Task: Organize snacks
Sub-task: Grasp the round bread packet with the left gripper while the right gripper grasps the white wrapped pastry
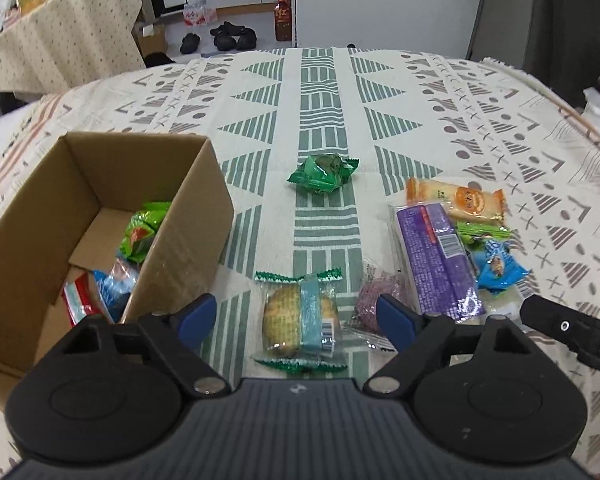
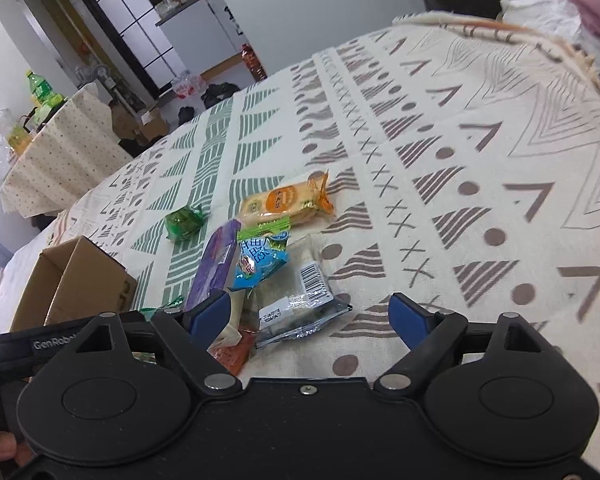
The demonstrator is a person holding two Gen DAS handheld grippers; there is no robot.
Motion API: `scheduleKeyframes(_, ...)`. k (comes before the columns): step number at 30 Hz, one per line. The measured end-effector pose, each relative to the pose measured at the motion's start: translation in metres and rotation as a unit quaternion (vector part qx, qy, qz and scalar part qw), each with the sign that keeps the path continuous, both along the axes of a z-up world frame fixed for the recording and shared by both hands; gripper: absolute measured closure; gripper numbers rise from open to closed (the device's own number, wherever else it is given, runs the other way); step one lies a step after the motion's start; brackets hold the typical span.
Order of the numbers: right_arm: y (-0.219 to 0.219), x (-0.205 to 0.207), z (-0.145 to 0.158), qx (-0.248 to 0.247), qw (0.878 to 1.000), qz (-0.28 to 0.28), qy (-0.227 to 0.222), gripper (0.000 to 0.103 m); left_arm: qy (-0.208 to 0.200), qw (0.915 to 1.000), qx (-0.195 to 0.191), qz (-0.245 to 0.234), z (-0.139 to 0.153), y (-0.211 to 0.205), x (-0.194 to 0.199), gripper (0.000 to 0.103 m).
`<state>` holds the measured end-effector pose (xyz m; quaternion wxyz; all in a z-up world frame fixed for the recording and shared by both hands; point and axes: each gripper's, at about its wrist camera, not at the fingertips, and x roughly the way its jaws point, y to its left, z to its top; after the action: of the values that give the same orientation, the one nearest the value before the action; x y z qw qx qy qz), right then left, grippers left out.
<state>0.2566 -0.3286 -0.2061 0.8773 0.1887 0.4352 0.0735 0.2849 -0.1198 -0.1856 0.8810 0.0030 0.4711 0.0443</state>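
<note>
A clear pack holding a round biscuit with a blue band point(image 1: 288, 320) lies on the patterned tablecloth point(image 1: 324, 92), between the fingers of my open left gripper point(image 1: 298, 316), untouched. The cardboard box point(image 1: 204, 216) to its left holds several snacks. A green wrapped snack point(image 1: 324, 172) sits farther out. At the right lie a purple pack point(image 1: 436, 256), an orange pack point(image 1: 456, 200), a blue pack point(image 1: 498, 266) and a pink-wrapped piece point(image 1: 374, 296). My right gripper point(image 2: 310, 314) is open over a clear pack with a barcode point(image 2: 300, 300), beside the blue pack point(image 2: 260, 262) and purple pack point(image 2: 216, 264).
The box point(image 2: 72, 280) stands at the left of the right wrist view, near the table's edge. A second cloth-covered table point(image 1: 60, 40) stands beyond at the left. A bottle point(image 1: 283, 16) and dark shoes point(image 1: 228, 36) are on the floor past the far edge.
</note>
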Motion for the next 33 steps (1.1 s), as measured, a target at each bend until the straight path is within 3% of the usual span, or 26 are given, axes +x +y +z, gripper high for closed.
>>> scheduleKeyframes(4,0.006,0.008,-0.007,-0.008,1.0,0.017,0.0,0.018,0.002,1.0,0.002,-0.005,-0.002,-0.007,0.004,0.03)
scheduleKeyframes(19,0.021,0.024,-0.023,-0.041,0.998,0.056,-0.002,0.021,0.046,0.9983,0.028,0.021,-0.031,-0.001,0.02,0.031)
scheduleKeyframes(26,0.036,0.03,-0.027,-0.085,0.993,0.077,-0.014,0.021,0.073,0.9967,-0.003,0.037,-0.04,0.009,0.02,0.031)
scheduleKeyframes(28,0.04,0.029,-0.028,-0.107,0.991,0.082,-0.015,0.028,0.074,0.9964,-0.011,0.04,-0.04,0.01,0.02,0.033)
scheduleKeyframes(31,0.04,0.025,-0.026,-0.122,0.989,0.085,-0.015,0.042,0.072,0.9964,-0.014,0.043,-0.037,0.012,0.018,0.053)
scheduleKeyframes(33,0.038,0.023,-0.024,-0.119,0.989,0.085,-0.013,0.048,0.074,0.996,-0.019,0.046,-0.036,0.013,0.016,0.055)
